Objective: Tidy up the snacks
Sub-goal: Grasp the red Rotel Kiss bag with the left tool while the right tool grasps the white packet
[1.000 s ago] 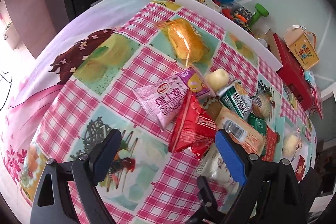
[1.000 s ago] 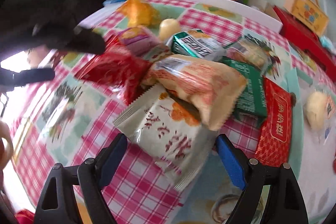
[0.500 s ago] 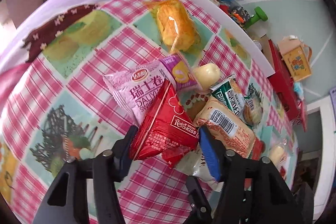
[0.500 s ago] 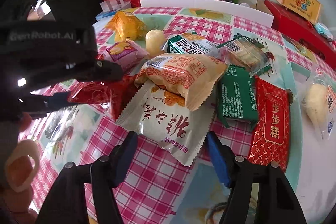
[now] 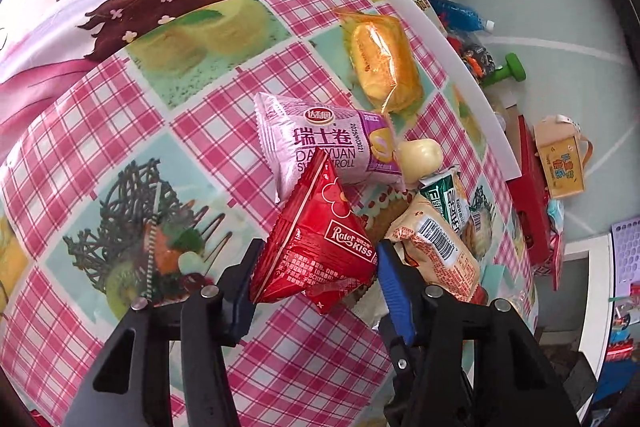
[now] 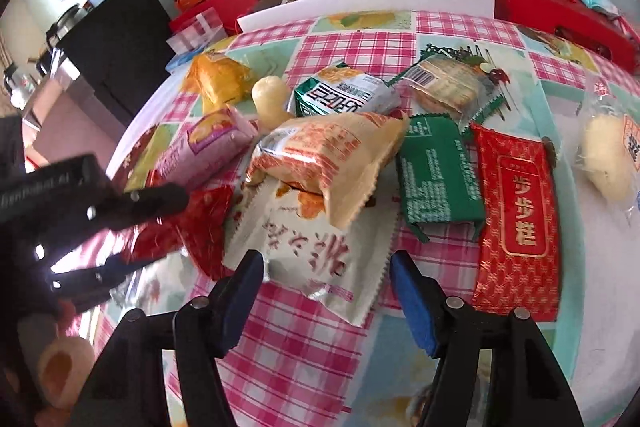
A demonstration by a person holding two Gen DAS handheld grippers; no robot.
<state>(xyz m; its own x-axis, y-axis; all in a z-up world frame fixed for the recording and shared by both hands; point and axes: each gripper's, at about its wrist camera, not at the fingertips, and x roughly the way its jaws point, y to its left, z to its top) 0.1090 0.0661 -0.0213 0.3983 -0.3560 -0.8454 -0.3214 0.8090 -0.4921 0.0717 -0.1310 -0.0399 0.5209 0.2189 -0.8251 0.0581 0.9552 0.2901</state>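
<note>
Checked tablecloth [image 5: 200,131]: my left gripper [image 5: 316,269] is clamped on the red packet [image 5: 316,247] beside the pile; I'd lift straight up, while the right gripper [image 6: 326,267] stays spread, empty.

Our left gripper [image 5: 316,275] points toward 12 o'clock, its fingers closed against a red snack packet [image 5: 316,247]. Our right gripper [image 6: 326,275] points likewise, fingers spread wide apart.

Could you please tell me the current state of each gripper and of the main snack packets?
left gripper: shut on red packet
red packet: held, tilted up
right gripper: open, around the white packet's end
white packet: lying flat, under beige packet
</note>
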